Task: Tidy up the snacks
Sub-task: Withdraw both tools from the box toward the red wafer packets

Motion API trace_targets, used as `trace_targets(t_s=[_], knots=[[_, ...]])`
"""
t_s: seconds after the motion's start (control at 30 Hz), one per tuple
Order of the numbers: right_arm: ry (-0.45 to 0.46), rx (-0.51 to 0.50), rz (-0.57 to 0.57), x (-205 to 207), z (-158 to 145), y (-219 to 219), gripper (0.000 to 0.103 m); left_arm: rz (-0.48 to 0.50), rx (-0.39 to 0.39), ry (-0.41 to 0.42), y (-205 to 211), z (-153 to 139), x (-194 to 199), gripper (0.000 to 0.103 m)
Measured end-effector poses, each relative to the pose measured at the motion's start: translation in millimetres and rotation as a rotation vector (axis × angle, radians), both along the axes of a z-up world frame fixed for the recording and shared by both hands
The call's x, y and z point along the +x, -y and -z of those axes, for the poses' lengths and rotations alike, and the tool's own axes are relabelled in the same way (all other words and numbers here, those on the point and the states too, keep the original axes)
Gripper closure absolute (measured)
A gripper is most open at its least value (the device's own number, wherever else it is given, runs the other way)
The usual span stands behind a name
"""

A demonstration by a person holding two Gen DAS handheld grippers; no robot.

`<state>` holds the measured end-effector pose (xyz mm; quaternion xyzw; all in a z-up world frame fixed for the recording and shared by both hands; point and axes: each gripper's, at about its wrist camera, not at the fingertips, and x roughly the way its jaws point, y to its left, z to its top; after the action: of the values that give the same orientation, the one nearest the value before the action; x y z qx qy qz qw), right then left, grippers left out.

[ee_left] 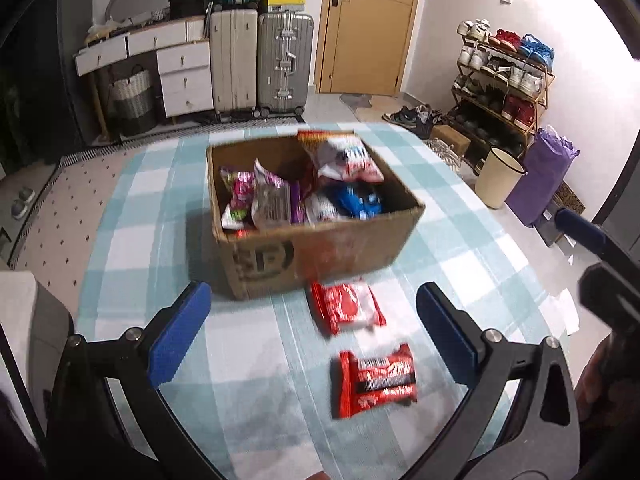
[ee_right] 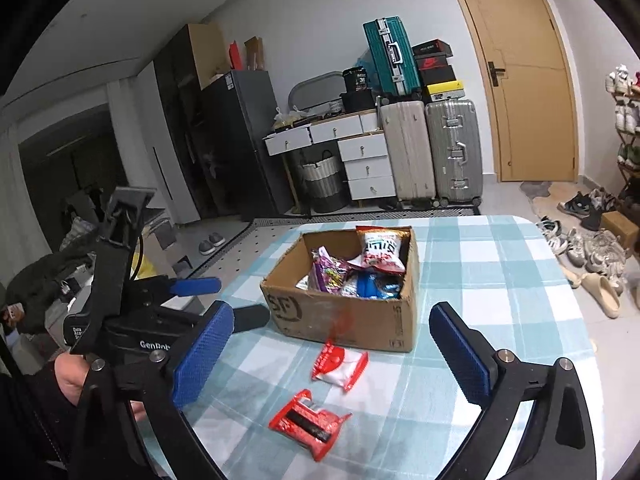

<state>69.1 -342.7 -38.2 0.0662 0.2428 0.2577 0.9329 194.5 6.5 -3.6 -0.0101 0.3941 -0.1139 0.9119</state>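
An open cardboard box (ee_left: 320, 252) (ee_right: 340, 320) holding several snack packets stands on the table's blue-and-white checked cloth (ee_left: 140, 208) (ee_right: 500, 280). In front of the box lies a red-and-white packet (ee_left: 346, 306) (ee_right: 340, 364). Nearer to me lies a red packet with a dark label (ee_left: 378, 382) (ee_right: 306, 424). My left gripper (ee_left: 312, 288) is open above these two packets, with nothing between its blue pads. My right gripper (ee_right: 332, 308) is open too, empty, facing the box's front. The left gripper (ee_right: 242, 299), in a hand, shows at the left of the right wrist view.
Past the table's far edge stand suitcases (ee_left: 260, 64), white drawers (ee_left: 184, 76) and a wooden door (ee_left: 368, 24). To the right are a shoe rack (ee_left: 500, 84), a cream bin (ee_left: 498, 178), a purple bag (ee_left: 540, 176) and shoes on the floor (ee_right: 592, 248).
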Motion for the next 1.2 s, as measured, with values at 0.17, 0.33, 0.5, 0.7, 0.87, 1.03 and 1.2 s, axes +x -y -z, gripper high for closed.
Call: trace_targets(t_s=[0.17, 0.33, 0.5, 0.7, 0.87, 1.03, 1.2], knots=[[0.005, -0.014, 0.011, -14.8, 4.3, -0.6, 0.002, -0.003, -0.011, -0.048, 3.2, 25.1, -9.6, 0.001], [0.014, -0.044, 0.009, -25.2, 5.0, -6.3, 0.002, -0.004, -0.003, -0.08, 8.8, 48.7, -15.9, 0.001], [0.01, -0.044, 0.007, -30.0, 8.0, -7.3, 0.001, -0.018, -0.01, -0.112, 12.9, 70.1, -19.9, 0.001], [-0.022, -0.031, 0.008, -26.4, 14.1, -5.9, 0.001, -0.008, -0.026, -0.157, 19.9, 89.6, -20.4, 0.001], [-0.032, -0.038, 0.019, -25.2, 18.2, -4.7, 0.001, 0.004, -0.029, -0.184, 30.7, 103.2, -17.0, 0.001], [-0.054, -0.03, 0.026, -21.9, 25.1, -1.7, 0.001, 0.007, -0.021, -0.202, 40.8, 113.8, -14.0, 0.001], [-0.066, -0.024, 0.033, -19.2, 30.0, 0.6, 0.001, 0.002, 0.005, -0.199, 52.8, 124.2, -13.0, 0.001]])
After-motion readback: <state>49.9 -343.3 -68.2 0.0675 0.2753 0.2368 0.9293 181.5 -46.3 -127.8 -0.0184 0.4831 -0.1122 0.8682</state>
